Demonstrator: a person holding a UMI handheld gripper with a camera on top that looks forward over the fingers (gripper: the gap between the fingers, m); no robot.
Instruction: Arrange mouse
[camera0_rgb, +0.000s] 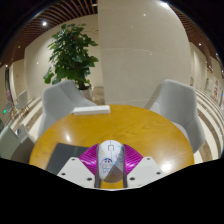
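A white computer mouse with a printed logo on its back sits between my gripper's two fingers, held above the round wooden table. Both magenta pads press against the mouse's sides, so the gripper is shut on it. The mouse points away from me, its scroll wheel toward the far side. Its underside is hidden.
A grey mat lies on the table just left of the fingers. Two white chairs stand at the table's far side. A potted plant and a white pillar rise beyond them.
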